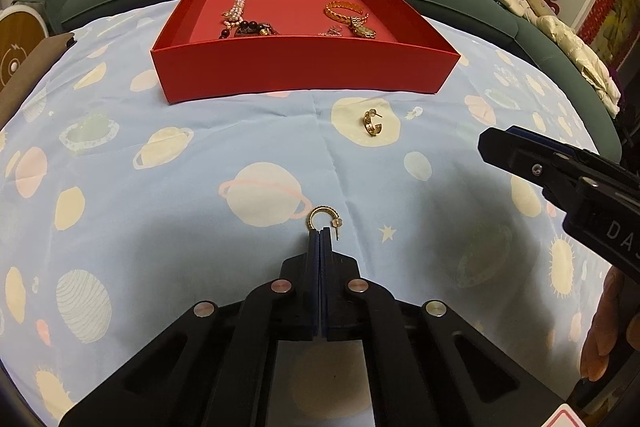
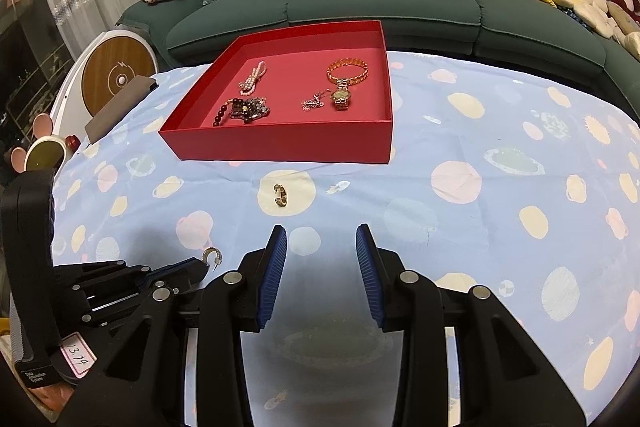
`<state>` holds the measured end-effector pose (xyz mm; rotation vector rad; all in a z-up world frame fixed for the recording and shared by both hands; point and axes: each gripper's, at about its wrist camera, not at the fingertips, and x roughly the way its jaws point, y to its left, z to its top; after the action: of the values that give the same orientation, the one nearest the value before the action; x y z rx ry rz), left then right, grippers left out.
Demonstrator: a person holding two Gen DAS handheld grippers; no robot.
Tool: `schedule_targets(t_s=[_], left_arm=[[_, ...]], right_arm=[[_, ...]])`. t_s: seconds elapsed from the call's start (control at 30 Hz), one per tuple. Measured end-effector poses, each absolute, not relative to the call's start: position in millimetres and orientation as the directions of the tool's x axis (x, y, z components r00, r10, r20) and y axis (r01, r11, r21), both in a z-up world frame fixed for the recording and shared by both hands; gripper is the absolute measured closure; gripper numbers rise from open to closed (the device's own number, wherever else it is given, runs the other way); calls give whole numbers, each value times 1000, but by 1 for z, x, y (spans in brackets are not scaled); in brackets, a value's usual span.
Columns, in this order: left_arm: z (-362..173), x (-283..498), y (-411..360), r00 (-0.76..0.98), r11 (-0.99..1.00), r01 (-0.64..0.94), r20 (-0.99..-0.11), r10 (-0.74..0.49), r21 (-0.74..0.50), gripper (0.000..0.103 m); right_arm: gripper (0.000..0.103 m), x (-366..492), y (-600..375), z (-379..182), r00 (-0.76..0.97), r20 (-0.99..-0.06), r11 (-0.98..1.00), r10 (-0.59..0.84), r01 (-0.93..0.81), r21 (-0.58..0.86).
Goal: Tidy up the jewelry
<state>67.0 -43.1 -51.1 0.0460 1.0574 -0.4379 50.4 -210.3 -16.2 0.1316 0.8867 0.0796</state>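
Note:
My left gripper [image 1: 320, 231] is shut on a gold hoop earring [image 1: 323, 218], held above the cloth; it also shows in the right wrist view [image 2: 211, 254]. A second gold hoop earring [image 1: 372, 123] lies on the cloth in front of the red tray [image 1: 304, 71], also seen in the right wrist view [image 2: 281, 195]. My right gripper [image 2: 321, 235] is open and empty, just short of that earring. The tray [image 2: 280, 143] holds a gold watch [image 2: 341, 98], a gold bracelet [image 2: 347, 71], pearl beads [image 2: 254, 77] and dark beads [image 2: 240, 111].
A blue planet-print cloth [image 2: 500, 207] covers the table. A green sofa [image 2: 380, 7] with cushions and plush toys stands behind it. A round white and wood device [image 2: 116, 71] sits at the far left edge. My right gripper's body [image 1: 560, 179] shows at right.

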Motion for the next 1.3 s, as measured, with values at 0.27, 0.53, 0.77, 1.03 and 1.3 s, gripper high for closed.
schedule_targets(t_s=[0.27,0.53,0.77,1.03,1.3], left_arm=[[-40,70,-28,436,918,348,-834,-339,-191,103],[-43,71,-28,406,910,340,-836,-369,-236,99],[-45,70,-44,393,905,347,-839,-378,-245,87],[-53,76,-60,407,918,340,-849,-337,-201,87],[-53,78,-61,413,911,361,-843,-346,-197,103]], right_arm=[[68,68,-195,-25,620,-773,988,136,-31,149],[68,73,-190,-19,630,-764,988,142,-40,151],[68,72,-202,-20,629,-766,987,132,-17,157],[68,68,-207,-20,628,-766,986,136,-11,166],[68,65,-214,-23,623,-772,986,130,2,168]])
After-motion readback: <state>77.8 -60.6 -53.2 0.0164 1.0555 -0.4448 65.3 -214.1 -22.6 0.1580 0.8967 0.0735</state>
